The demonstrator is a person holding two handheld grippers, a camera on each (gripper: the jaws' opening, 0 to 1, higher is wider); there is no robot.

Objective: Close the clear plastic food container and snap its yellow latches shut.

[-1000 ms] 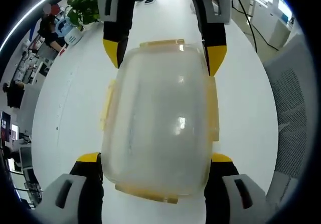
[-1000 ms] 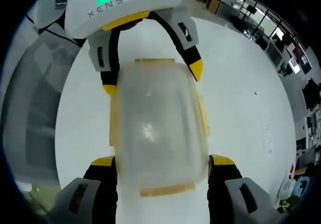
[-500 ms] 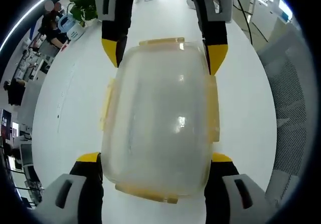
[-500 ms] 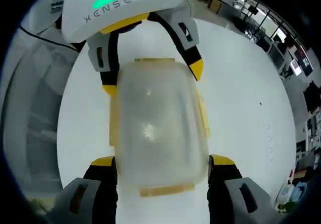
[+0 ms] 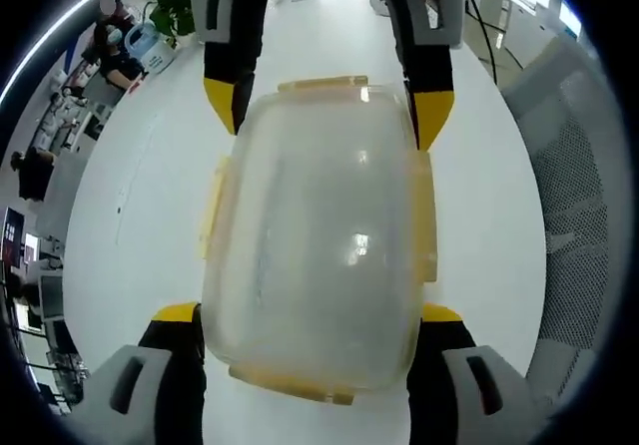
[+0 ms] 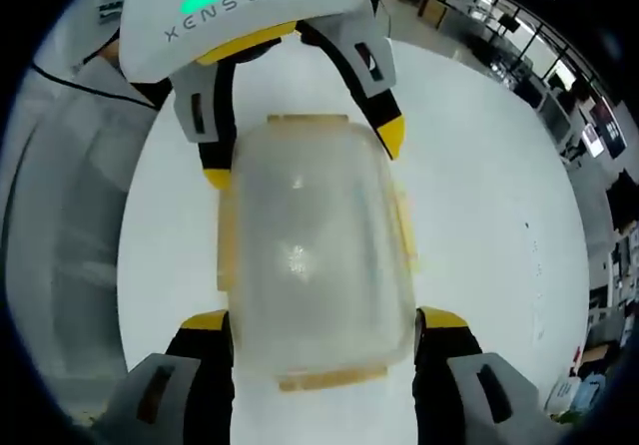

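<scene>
Clear container (image 5: 318, 240) with yellow latches (image 5: 425, 216), lid on, held above the white table (image 5: 130, 216). Clamped at one end by the left gripper (image 5: 310, 315), at the opposite end by the right gripper (image 6: 319, 320) (jaws against both long sides).

Left gripper (image 5: 310, 315) and right gripper (image 6: 319, 320) facing each other from opposite ends, jaws spread wide, yellow-tipped fingers (image 5: 178, 313) pressed against both sides of the clear plastic food container (image 5: 319, 235).
</scene>
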